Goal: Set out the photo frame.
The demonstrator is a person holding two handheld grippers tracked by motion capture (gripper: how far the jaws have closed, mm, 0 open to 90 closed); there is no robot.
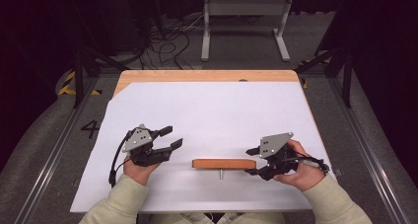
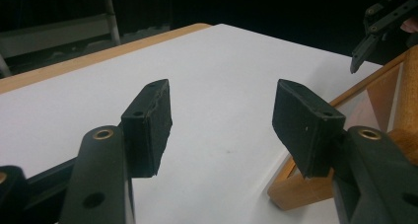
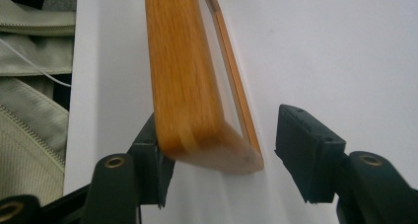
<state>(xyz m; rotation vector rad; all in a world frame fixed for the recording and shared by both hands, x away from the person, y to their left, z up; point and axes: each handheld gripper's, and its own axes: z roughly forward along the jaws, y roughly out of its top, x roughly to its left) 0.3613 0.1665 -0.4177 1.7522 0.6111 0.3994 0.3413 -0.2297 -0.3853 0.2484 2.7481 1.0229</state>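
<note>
A wooden frame (image 1: 224, 163) stands on edge on the white sheet (image 1: 212, 110) near the front, and a small metal peg (image 1: 221, 173) sticks out on its near side. My right gripper (image 1: 250, 161) is at the frame's right end. In the right gripper view the frame (image 3: 182, 76) runs away between the jaws of the right gripper (image 3: 222, 155); the left pad sits against its side and the right pad stands clear of it. My left gripper (image 1: 173, 136) is open to the left of the frame, holding nothing. In the left gripper view the left gripper (image 2: 222, 120) points over bare sheet, with the frame (image 2: 389, 86) to its right.
The white sheet covers most of the wooden table (image 1: 207, 76), whose far edge shows bare. On the floor beyond the table are a grey metal stand (image 1: 244, 17) and loose cables (image 1: 167, 41). The person's pale green sleeves (image 3: 29, 110) come in at the front edge.
</note>
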